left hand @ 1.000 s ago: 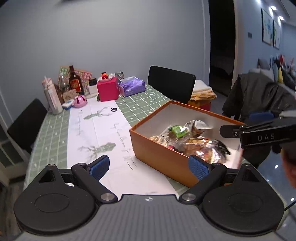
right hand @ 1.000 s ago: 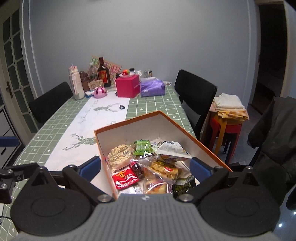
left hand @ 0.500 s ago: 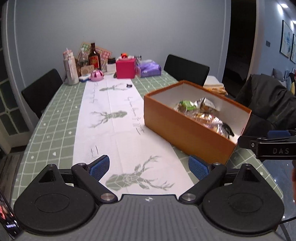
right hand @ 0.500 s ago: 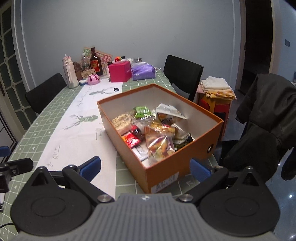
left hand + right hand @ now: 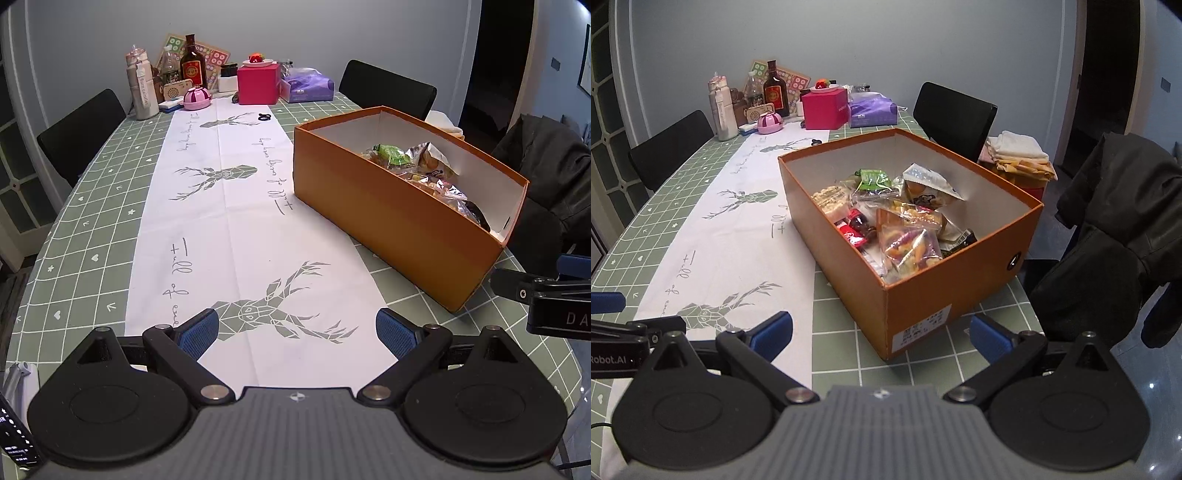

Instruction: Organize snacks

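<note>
An open orange cardboard box stands on the table's right side, filled with several snack packets: a green one, a red one, clear bags of biscuits. In the left wrist view the same orange box lies ahead to the right, with packets showing above its wall. My left gripper is open over the white deer-print runner, holding nothing. My right gripper is open just short of the box's near corner, also empty. Each gripper's body shows at the edge of the other's view.
At the table's far end stand a pink box, a purple tissue pack, a brown bottle and a white bottle. Black chairs flank the table. A dark jacket hangs on the right.
Both grippers have drawn back toward the near end of the table and away from the box, so it looks smaller and farther off. Both stay open and empty.
</note>
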